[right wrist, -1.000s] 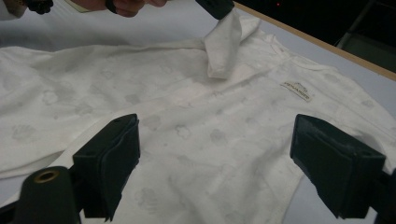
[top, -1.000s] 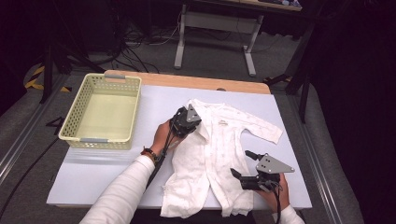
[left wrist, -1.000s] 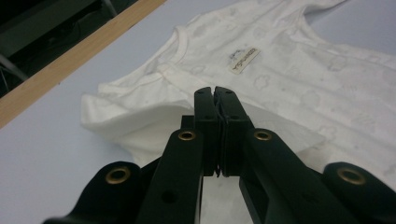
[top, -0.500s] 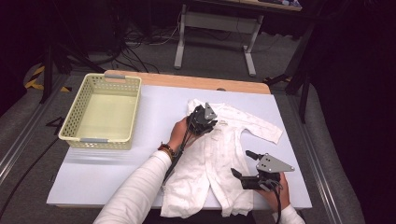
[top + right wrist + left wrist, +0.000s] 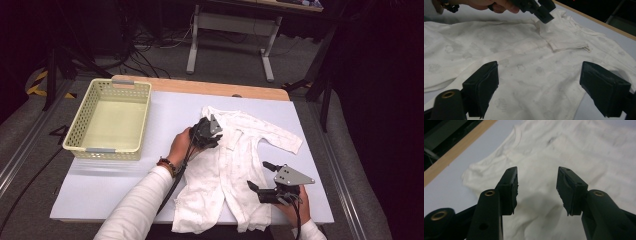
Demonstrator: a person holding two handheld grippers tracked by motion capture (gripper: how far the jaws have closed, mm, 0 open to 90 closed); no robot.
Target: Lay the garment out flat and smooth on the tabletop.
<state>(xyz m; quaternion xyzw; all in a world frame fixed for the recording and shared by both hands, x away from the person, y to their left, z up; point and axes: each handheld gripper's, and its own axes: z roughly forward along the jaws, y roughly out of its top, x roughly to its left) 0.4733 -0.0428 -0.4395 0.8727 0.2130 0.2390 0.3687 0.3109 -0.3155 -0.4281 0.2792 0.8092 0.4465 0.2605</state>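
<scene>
A person folding a white baby garment (image 5: pixel 235 165) on a pale mat (image 5: pixel 100 185) has just let go of a sleeve: the left gripper (image 5: pixel 214 131), which a second ago held the cloth out at the garment's nine o'clock side with its jaws nearly closed, has carried it inward over the chest and its jaws have just been opening. In the left gripper view they stand about half apart with only slack fabric (image 5: pixel 536 202) below them and nothing pinched between the pads; the sleeve (image 5: pixel 564 41) now lies folded across the upper body, its cuff edge visible in the right gripper view. That would suggest one side fold is done and the other sleeve, spread toward three o'clock (image 5: pixel 280 140), is likely next. The right gripper (image 5: pixel 260 176) hovers in place at the garment's lower edge, about five o'clock from the collar, its jaws spread wide and holding nothing, the cloth lying flat beneath and beyond them. The garment lies at the mat's centre, collar toward twelve o'clock; a yellow basket (image 5: pixel 75 135) sits well apart at ten o'clock.
</scene>
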